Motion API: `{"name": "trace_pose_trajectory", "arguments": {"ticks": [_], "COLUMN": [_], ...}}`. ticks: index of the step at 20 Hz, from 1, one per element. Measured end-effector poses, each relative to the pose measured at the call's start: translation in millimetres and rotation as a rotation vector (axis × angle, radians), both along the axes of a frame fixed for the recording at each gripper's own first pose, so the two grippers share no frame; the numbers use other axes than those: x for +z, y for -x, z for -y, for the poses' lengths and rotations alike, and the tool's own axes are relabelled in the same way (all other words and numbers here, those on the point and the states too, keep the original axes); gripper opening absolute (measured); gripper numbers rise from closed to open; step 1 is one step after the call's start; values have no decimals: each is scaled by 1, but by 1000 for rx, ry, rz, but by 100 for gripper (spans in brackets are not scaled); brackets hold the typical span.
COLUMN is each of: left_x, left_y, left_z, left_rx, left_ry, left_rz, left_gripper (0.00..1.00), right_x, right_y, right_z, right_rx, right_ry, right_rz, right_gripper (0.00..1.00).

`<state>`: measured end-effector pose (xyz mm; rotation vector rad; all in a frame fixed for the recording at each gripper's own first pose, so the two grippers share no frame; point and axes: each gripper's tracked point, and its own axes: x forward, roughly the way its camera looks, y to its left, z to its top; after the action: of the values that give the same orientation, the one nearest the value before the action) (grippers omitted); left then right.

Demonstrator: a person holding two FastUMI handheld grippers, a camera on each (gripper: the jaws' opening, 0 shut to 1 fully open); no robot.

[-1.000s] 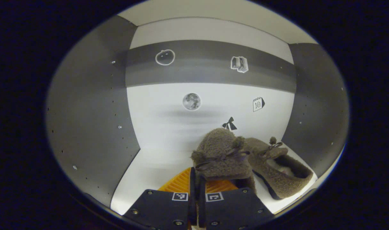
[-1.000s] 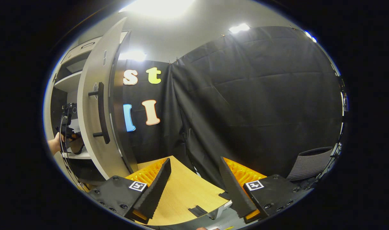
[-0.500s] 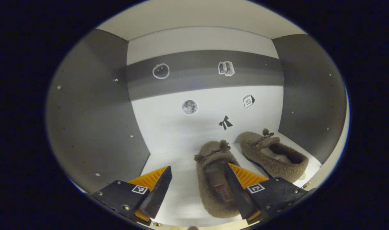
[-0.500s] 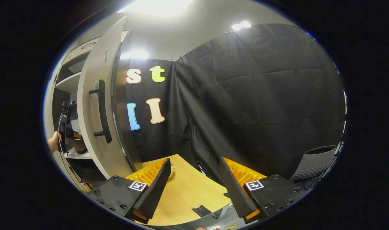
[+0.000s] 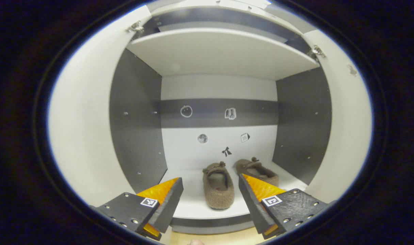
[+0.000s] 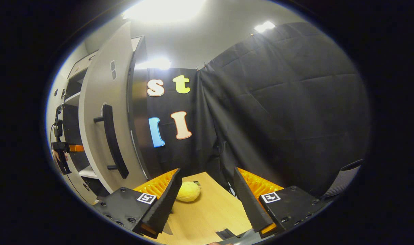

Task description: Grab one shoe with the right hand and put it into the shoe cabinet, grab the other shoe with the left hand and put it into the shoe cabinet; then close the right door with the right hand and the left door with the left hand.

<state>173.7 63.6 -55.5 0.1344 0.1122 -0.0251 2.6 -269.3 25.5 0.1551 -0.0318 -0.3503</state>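
- The left tool is seen in the left gripper view with its fingers spread wide apart; nothing is held between them.
- Just beyond the gap between those fingers, the nearer shoe is seen lying on the lower shelf of the shoe cabinet, its heel toward the camera and its toe toward the back wall.
- The other shoe is placed just to the right of the first and slightly farther back on the same shelf, partly hidden behind the right finger; whether the two shoes touch cannot be told.
- Small stickers are seen on the back wall above the shoes, and an upper shelf spans the cabinet overhead.
- Both door panels are seen swung open at the sides of the left gripper view, with hinges at their upper corners.
- The right tool is likewise held wide open and empty, above a wooden bench.
- A yellow plush object is seen on the bench just beside the left finger of that tool.
- To the left in the right gripper view, the right door stands open, with its dark bar handle facing the camera.
- Past that door's edge, the left tool is seen in front of the open cabinet, with a bit of a hand behind it.
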Motion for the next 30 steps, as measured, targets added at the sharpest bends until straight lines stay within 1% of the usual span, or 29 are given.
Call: {"name": "trace_pose_trajectory", "arguments": {"ticks": [1, 3, 4, 5, 6, 8, 9, 10, 11, 12, 13, 14, 15, 16, 17, 18, 19, 22, 23, 25, 30], "left_x": [2, 7, 12, 14, 19, 32, 39, 41, 38, 36, 37, 38, 39, 38, 37, 35, 29, 14, 6, 4, 1], "left_y": [15, 44, 57, 67, 80, 102, 106, 113, 119, 128, 137, 143, 148, 155, 160, 163, 169, 191, 205, 214, 231], "left_z": [0, -3, -6, -7, -8, 1, 8, 11, 7, 6, 3, 4, 9, 11, 13, 14, 14, 11, 9, 1, -24], "left_rx": [2, 34, 54, 66, 79, 100, 114, 125, 133, 144, 160, 178, 195, 212, 223, 231, 239, 254, 264, 290, 321], "left_ry": [20, 67, 72, 60, 43, 14, 13, 22, 32, 34, 26, 14, 6, 9, 15, 18, 22, 42, 47, 50, 60], "left_rz": [17, 52, 78, 104, 126, 154, 165, 174, 183, 188, 191, 193, 194, 190, 182, 168, 156, 140, 140, 140, 135], "left_gripper": [100, 100, 100, 100, 100, 100, 100, 100, 100, 100, 97, 94, 94, 94, 94, 97, 94, 94, 94, 95, 95], "right_x": [8, 20, 24, 30, 35, 42, 45, 47, 48, 47, 47, 47, 49, 51, 53, 57, 61, 65, 65, 68, 68], "right_y": [-7, -23, -29, -35, -42, -49, -53, -56, -60, -64, -67, -69, -71, -73, -75, -76, -77, -74, -73, -73, -66], "right_z": [-2, -3, -4, -6, -8, -14, -19, -24, -32, -39, -44, -49, -53, -56, -60, -63, -65, -81, -81, -81, -84], "right_rx": [26, 70, 93, 120, 148, 200, 227, 257, 291, 325, 358, 390, 416, 439, 463, 480, 491, 536, 525, 506, 454], "right_ry": [-13, -20, -16, -10, -3, 19, 27, 32, 33, 32, 34, 37, 40, 41, 34, 29, 29, 55, 77, 108, 112], "right_rz": [12, 18, 18, 22, 27, 33, 32, 30, 25, 15, 7, 1, -3, -7, -13, -10, -8, -9, -9, -6, -22], "right_gripper": [96, 96, 92, 96, 92, 92, 92, 96, 96, 96, 92, 96, 92, 96, 96, 96, 96, 96, 96, 94, 94]}}
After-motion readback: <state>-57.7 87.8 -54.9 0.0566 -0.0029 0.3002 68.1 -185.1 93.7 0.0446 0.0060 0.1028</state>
